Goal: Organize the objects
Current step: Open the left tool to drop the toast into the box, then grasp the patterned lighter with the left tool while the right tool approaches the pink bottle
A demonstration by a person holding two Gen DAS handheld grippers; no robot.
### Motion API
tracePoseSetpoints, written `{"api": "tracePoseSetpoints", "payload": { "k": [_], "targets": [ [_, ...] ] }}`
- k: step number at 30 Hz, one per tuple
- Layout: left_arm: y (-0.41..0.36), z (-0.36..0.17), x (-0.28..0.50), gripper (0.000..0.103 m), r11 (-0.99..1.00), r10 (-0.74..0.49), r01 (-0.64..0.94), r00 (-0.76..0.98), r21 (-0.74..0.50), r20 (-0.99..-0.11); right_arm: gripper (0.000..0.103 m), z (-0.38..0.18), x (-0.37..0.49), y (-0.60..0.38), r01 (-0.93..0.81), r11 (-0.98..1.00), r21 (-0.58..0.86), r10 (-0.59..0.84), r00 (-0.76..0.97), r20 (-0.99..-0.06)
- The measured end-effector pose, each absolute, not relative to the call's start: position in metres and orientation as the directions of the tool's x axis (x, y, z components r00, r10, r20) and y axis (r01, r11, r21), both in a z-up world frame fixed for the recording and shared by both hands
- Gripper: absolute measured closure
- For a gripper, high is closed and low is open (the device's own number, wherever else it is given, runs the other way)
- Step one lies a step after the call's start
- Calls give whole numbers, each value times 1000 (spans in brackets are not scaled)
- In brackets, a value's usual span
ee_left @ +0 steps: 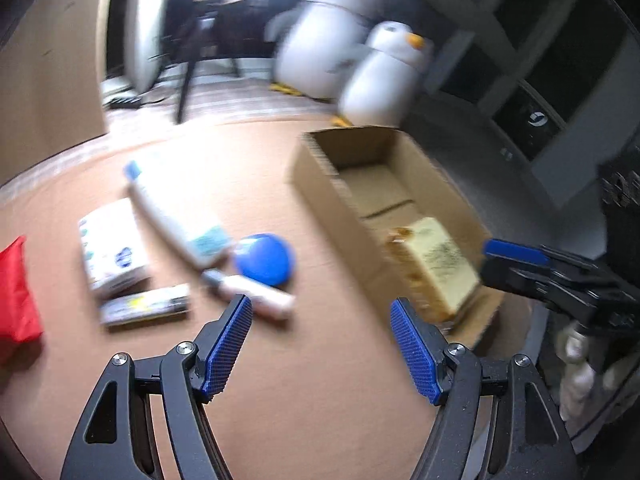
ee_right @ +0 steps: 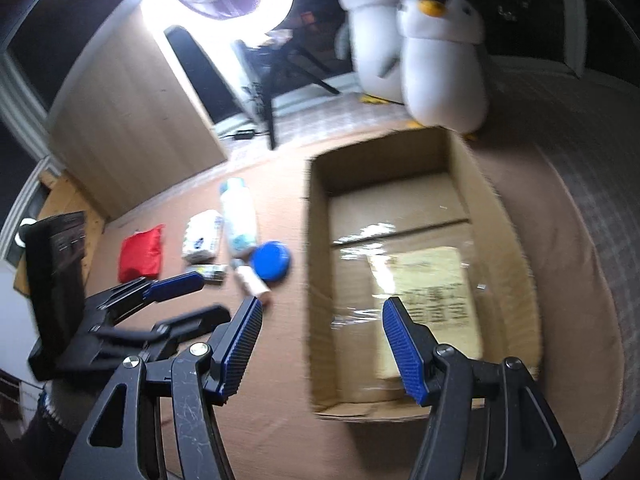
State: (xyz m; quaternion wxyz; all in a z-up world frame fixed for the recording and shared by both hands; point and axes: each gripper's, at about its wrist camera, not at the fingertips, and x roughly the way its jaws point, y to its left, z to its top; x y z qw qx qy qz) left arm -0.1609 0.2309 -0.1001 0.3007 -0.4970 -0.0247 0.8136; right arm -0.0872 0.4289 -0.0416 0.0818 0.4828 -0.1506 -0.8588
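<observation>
Jaws of both the left gripper (ee_left: 321,312) and right gripper (ee_right: 322,316) stand apart, empty. A yellow packet (ee_right: 432,300) lies in the cardboard box (ee_right: 318,280) beyond the right jaws; a blue lid (ee_left: 264,258), white bottle (ee_left: 176,212) and red pouch (ee_left: 16,292) lie on the desk (ee_left: 312,400) left of it.

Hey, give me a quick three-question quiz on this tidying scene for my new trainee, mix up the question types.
1. True or false: the cardboard box already holds a yellowish packet.
2. Which item lies closest to the blue round lid? A) red pouch B) small pink-white bottle C) plush penguins
3. Fill in: the left gripper and right gripper are both ____, holding nothing.

Key: 1 true; 2 B; 3 open
</observation>
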Motion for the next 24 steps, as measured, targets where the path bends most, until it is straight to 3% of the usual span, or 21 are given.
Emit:
{"api": "tracePoseSetpoints", "payload": {
  "k": [8,16,24],
  "targets": [
    [170,-116,-180,28,-863,439,-420,-350,-280,-828,44,-34,-92,375,97,-948,303,-306,-534,-788],
    [157,-135,-192,29,-850,401,-475,-308,-226,-863,44,-45,-102,343,108,-945,309,-319,-505,-802],
    [169,-150,-213,44,-823,414,-516,-254,-239,-874,44,-59,-110,339,59,-932,359,-344,-465,-816]
  ]
}}
